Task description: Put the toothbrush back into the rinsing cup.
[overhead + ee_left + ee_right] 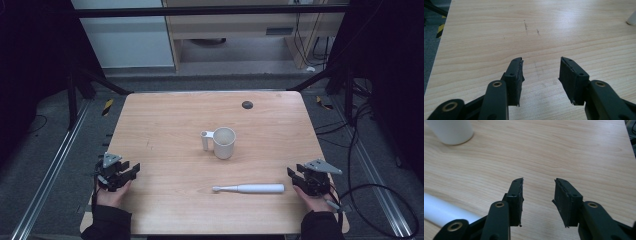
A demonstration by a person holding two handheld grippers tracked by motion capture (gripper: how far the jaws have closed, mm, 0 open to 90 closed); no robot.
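We see both the left gripper (541,67) and right gripper (538,187) gaping and empty, the toothbrush (441,211) cut off by the right gripper view's edge, like the cup (450,131).

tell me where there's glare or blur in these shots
High view: evenly lit light wooden table, dark surroundings, white handled cup sharp. Left gripper view: pale glare patch on the wood at upper right, black tongs slightly soft. Right gripper view: white cylindrical toothbrush handle blurred at lower left.

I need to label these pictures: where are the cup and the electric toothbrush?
cup (224,143), high view, on its outer wall.
electric toothbrush (260,188), high view, on its thick handle.
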